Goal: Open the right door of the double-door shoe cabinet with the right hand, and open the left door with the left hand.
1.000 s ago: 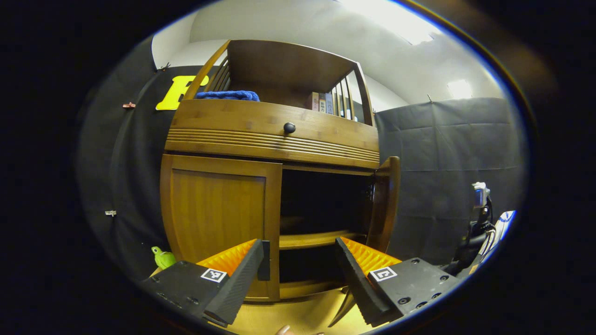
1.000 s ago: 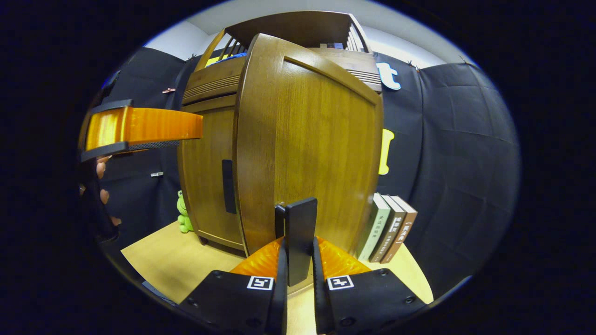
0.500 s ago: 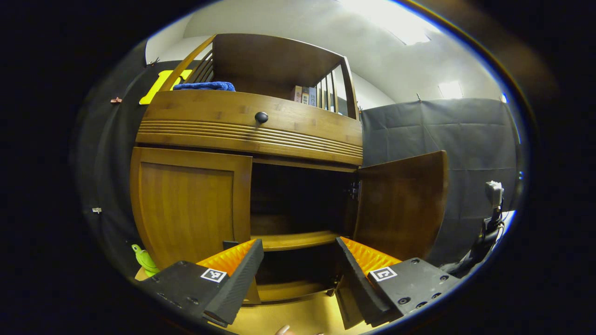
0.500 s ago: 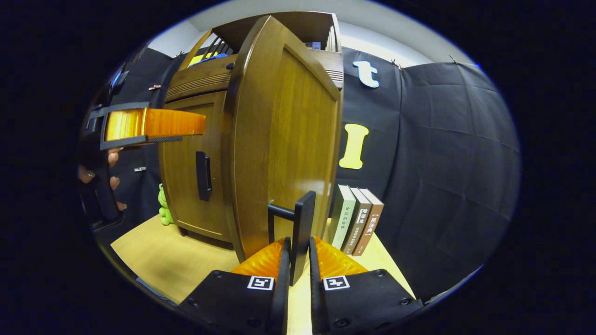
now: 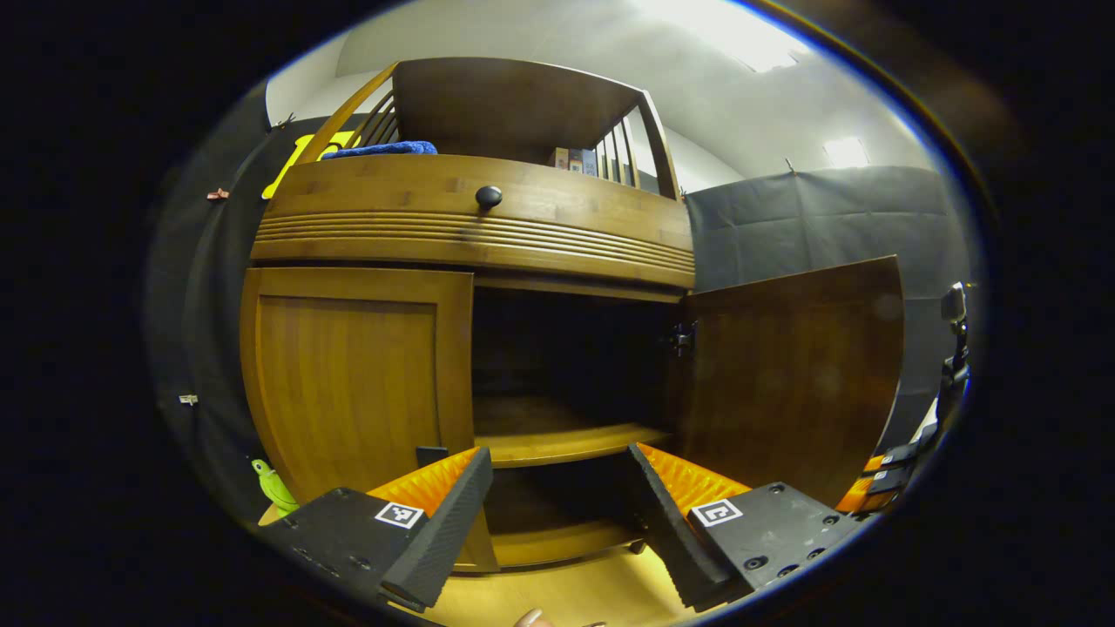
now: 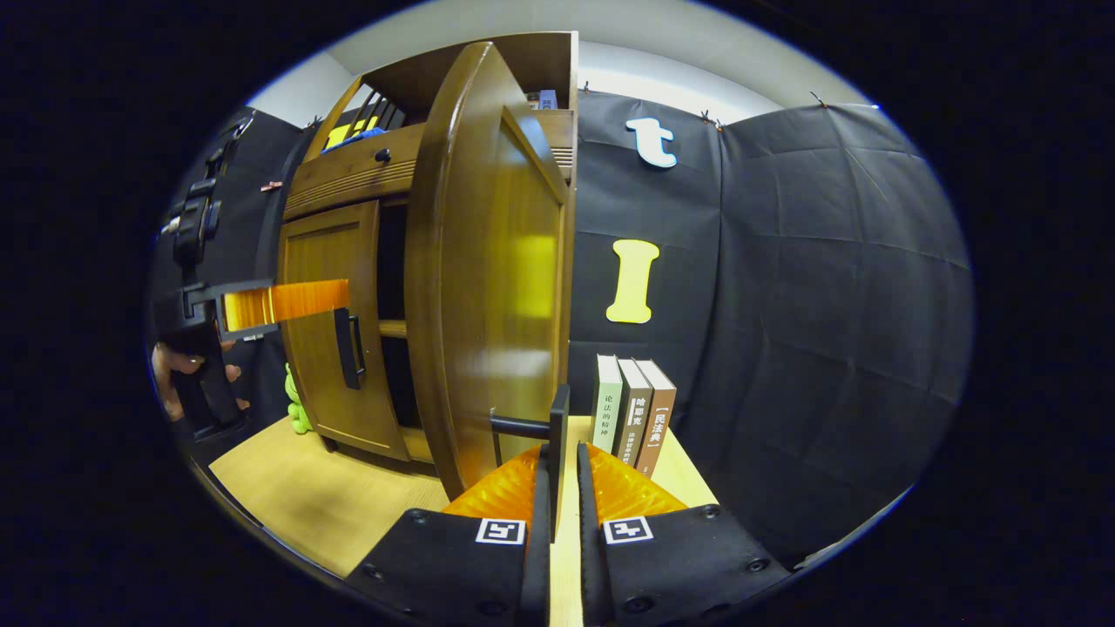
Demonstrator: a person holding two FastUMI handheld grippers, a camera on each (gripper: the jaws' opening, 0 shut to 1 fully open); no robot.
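The wooden shoe cabinet [image 5: 470, 231] stands close in front of me in the left gripper view. Its left door [image 5: 348, 383] is closed and its right door [image 5: 788, 374] is swung wide open, baring dark shelves [image 5: 566, 440]. My left gripper [image 5: 557, 488] is open, just in front of the left door's black handle [image 5: 431, 455] and not touching it. In the right gripper view the right door [image 6: 488, 287] shows nearly edge-on. My right gripper [image 6: 562, 475] is shut on that door's black handle [image 6: 557, 427]. The left gripper [image 6: 335, 300] hovers by the left door's handle [image 6: 351, 348].
Three books [image 6: 631, 414] lean against the black cloth wall to the right of the cabinet. A green toy frog [image 6: 296, 409] sits by the cabinet's left foot. A drawer with a round knob [image 5: 489, 197] lies above the doors. The tabletop [image 6: 331, 496] is light wood.
The right door has swung from about half open to wide open, with my right gripper holding its handle throughout. The left gripper has stayed open, in front of the left door's handle.
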